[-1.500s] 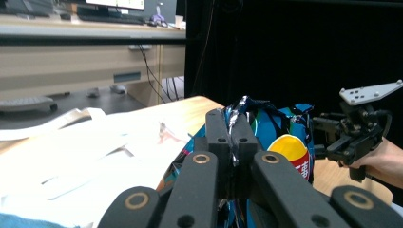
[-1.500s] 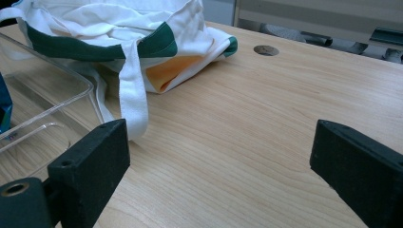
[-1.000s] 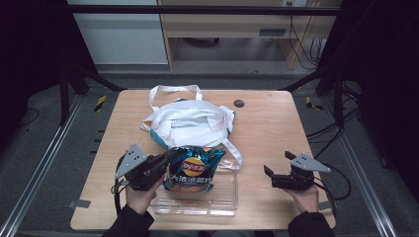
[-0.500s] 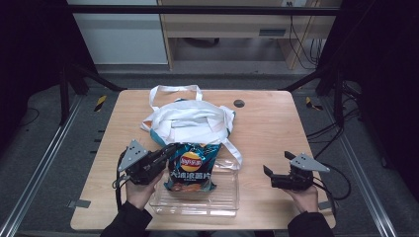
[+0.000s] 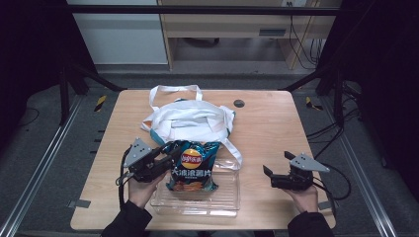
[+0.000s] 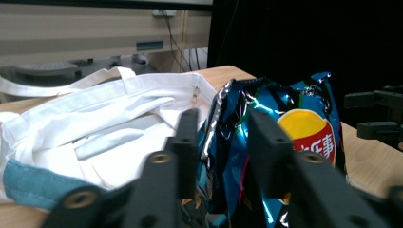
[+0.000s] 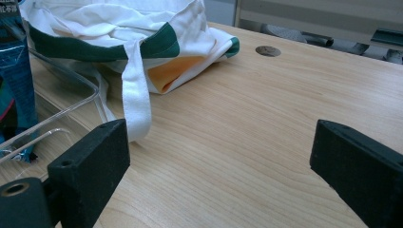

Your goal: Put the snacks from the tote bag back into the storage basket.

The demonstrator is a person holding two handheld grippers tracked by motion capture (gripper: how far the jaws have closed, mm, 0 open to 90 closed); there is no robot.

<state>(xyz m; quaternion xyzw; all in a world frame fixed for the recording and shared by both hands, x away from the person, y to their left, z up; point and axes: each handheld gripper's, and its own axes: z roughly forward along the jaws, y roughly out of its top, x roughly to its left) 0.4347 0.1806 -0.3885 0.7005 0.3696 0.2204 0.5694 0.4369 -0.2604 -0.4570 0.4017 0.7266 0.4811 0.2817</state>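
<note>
My wooden table [image 5: 276, 143] carries everything. Largest on it is the white cloth tote bag [image 5: 190, 121] with green trim, lying slumped near the middle, one strap trailing toward me. In front of it sits a clear plastic tray [image 5: 222, 197], and the blue crisp bag [image 5: 191, 165] stands in the tray's left part, its top leaning against the tote. The bag bears the round red and yellow Lay's badge with white Chinese characters below it, too blurred for me to read.

My left gripper [image 5: 165, 160] is at the bag's left edge; its jaws have just been opening, and in the left gripper view [image 6: 223, 142] the bag's crinkled edge stands between them with no pad pressing on it. My right gripper [image 5: 274, 174] rests well to the right of the tray, jaws wide apart over bare wood [image 7: 218, 166].
</note>
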